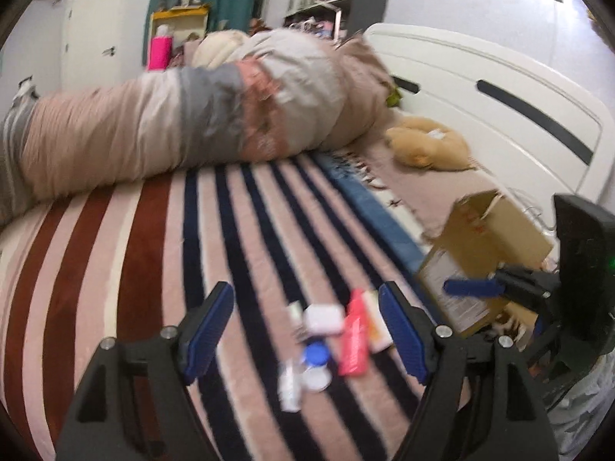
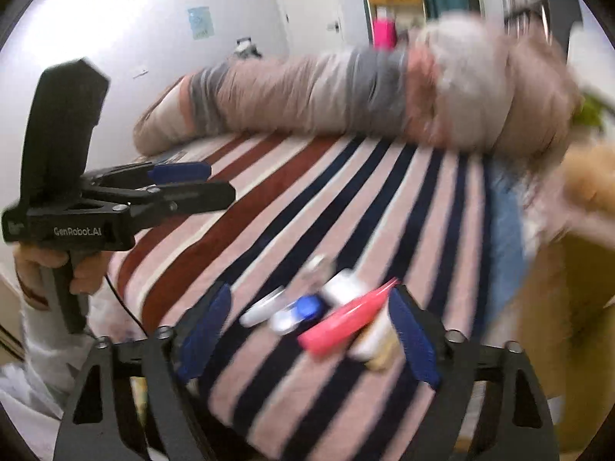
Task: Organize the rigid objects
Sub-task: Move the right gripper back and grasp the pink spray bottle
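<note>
Several small rigid items lie in a cluster on the striped bed cover (image 1: 161,253): a red tube (image 1: 355,340), a white case (image 1: 324,318), a blue-capped container (image 1: 316,355), a white round lid (image 1: 317,380) and a cream bar (image 1: 378,326). My left gripper (image 1: 307,330) is open and empty, its jaws either side of the cluster, above it. In the right wrist view the red tube (image 2: 346,317) and blue cap (image 2: 307,305) lie between my open right gripper's (image 2: 307,330) jaws. Both views are blurred. The left gripper also shows at the left of the right wrist view (image 2: 192,182).
An open cardboard box (image 1: 488,246) stands at the right of the items. A rolled quilt (image 1: 192,123) lies across the far side of the bed. A tan plush toy (image 1: 426,146) sits by the white headboard (image 1: 499,88).
</note>
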A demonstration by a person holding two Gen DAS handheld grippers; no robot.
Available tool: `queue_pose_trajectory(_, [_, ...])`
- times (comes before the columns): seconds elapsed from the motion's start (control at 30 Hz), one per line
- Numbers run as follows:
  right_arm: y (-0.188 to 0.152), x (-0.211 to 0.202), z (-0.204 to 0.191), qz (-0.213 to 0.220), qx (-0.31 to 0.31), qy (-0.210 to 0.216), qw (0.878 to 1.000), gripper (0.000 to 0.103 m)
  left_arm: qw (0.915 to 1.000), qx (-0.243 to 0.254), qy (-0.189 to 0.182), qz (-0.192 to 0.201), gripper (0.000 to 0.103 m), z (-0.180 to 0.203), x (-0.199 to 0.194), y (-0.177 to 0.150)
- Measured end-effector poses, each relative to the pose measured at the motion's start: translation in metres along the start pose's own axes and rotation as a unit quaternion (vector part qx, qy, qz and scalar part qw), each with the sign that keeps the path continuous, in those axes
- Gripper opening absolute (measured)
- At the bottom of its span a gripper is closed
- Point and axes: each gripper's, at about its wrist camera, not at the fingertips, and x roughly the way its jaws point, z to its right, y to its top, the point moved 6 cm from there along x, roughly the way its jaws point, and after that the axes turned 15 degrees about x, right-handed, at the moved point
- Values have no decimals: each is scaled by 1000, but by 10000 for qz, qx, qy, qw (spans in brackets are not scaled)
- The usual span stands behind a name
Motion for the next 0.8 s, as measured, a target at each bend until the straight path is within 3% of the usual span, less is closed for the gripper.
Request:
queue_pose_trajectory(0.13, [-27, 55, 16, -619, 784, 157, 9949, 52, 9993, -285, -197, -103, 75, -15, 14, -30])
queue_pose_trajectory(0.2, [-37, 79, 23, -770, 1009, -29, 9919, 45, 9991, -348, -211, -131, 75, -18, 20, -37])
queue_pose_trajectory(0.27, [-39, 93, 38, -730, 1389, -345, 9870, 44, 9988, -384, -245, -159, 75, -19, 24, -43])
queue_pose_trajectory(0.37, [-40, 109, 53, -852, 1943, -320, 9767, 40, 9984, -420, -343, -178, 75, -19, 31, -45])
queue_pose_trajectory(0.63, [-33, 132, 74, -950, 2836, -140, 9541, 40, 9974, -509, -425, -275, 75, -20, 39, -54])
queue_pose_trajectory(0.8, [-29, 132, 75, -813, 2779, -225, 9569, 33, 9971, -520, -464, -306, 75, -18, 40, -54])
